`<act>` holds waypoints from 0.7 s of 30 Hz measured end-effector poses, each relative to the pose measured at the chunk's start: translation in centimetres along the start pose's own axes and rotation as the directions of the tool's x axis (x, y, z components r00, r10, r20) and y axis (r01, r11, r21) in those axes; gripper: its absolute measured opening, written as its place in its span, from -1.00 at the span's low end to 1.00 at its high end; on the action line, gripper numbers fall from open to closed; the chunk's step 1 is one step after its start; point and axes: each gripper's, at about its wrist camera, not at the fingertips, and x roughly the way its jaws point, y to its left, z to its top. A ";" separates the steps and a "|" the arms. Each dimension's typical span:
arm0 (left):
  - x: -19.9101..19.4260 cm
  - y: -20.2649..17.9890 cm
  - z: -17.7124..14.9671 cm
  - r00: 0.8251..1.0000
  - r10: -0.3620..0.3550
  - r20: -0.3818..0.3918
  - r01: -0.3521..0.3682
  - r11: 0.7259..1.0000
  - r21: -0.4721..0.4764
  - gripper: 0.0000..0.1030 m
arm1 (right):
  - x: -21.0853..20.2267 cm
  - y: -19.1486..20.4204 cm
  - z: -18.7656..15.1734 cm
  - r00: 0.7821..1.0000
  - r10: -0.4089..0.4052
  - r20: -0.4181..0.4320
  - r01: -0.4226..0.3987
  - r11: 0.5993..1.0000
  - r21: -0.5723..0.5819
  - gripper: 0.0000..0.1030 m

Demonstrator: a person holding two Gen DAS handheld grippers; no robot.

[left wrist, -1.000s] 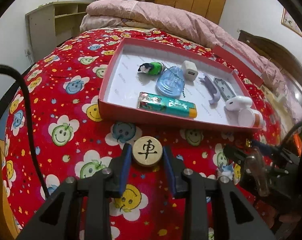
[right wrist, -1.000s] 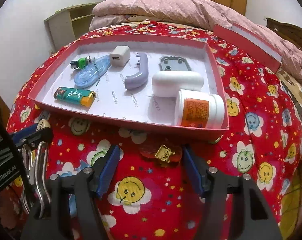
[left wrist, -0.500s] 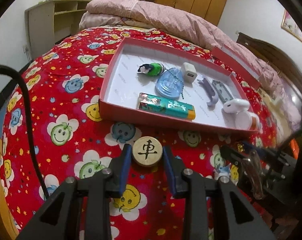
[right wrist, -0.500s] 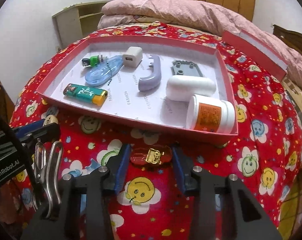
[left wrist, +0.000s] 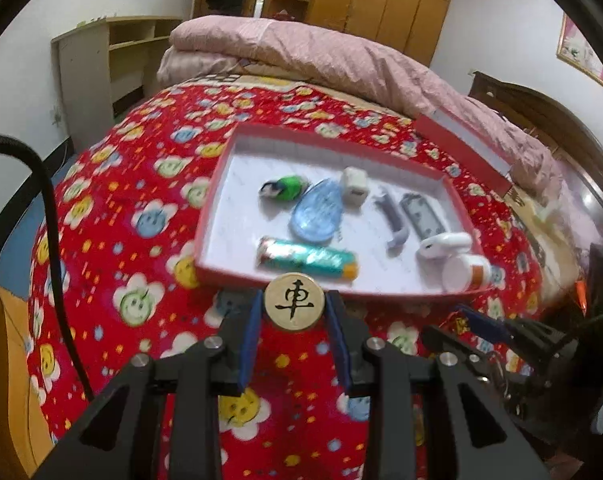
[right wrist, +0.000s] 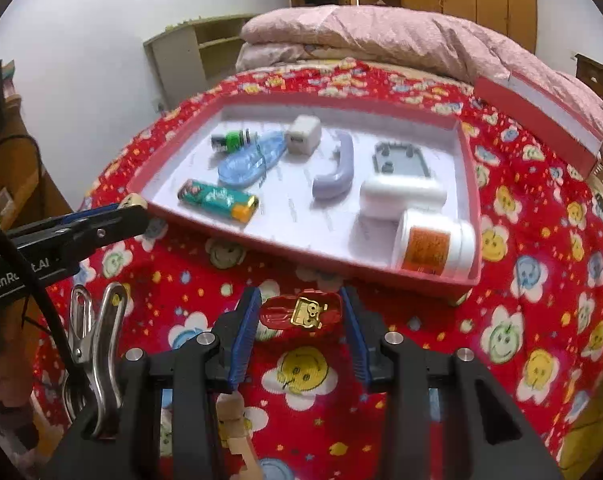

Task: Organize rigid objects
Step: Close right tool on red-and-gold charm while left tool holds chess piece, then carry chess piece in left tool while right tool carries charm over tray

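Wooden Chess Disc and Red Clip Held at the Tray's Edge

Wooden and round, a pale chess disc with a black character sits pinched between the blue pads of the left hand-held gripper, whose jaws are nearly closed on it. In the left wrist view it hangs above the red flower-print bedspread, just before the near wall of the shallow red cardboard tray with a white floor. Inside the tray lie a teal lighter with an orange end, a clear blue teardrop tag, a white cube charger and a white plastic bottle with an orange label on its side.

From the right wrist view, the right hand-held gripper has just been closing; its blue pads now press the ends of a glossy red clip with a gold cartoon face, held crosswise above the bedspread, near the tray's front wall. A lilac curved handle lies mid-tray. The left hand-held gripper reaches in from the left, its disc at the tray's near-left corner.
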 end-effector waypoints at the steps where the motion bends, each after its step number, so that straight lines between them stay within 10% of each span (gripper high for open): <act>1: 0.1 -0.4 0.3 1.000 -0.004 0.000 0.004 1.000 0.006 -0.36 | -0.3 -0.1 0.2 1.000 0.005 0.011 -0.005 1.000 0.001 -0.19; 21: 5.0 -2.1 4.8 0.999 0.001 -0.044 0.000 1.000 0.014 -0.36 | -0.2 -4.8 6.3 0.996 -0.010 0.085 0.005 0.998 0.062 -0.19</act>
